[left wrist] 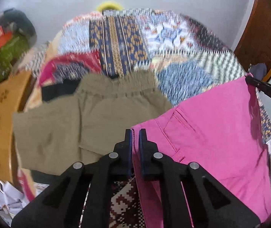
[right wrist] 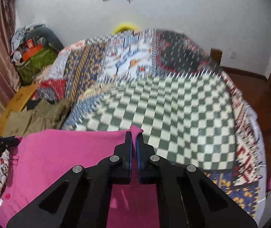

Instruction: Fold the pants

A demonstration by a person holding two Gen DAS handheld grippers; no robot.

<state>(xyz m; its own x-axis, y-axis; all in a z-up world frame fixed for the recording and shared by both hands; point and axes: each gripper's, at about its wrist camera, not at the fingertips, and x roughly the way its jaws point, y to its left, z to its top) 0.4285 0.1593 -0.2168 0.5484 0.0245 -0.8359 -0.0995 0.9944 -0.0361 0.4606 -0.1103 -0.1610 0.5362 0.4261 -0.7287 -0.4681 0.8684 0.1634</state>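
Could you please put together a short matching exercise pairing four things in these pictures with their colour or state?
Column one:
1. pants held by both grippers
2. pants lying on the bed
3. left gripper
4. bag against the wall

Column two:
A. green
B. shut on a pink edge
C. khaki
D. pink

Pairs: 1-D, 2-C, 3-B, 4-A. The right gripper is likewise shut on the pink pants, at another corner.
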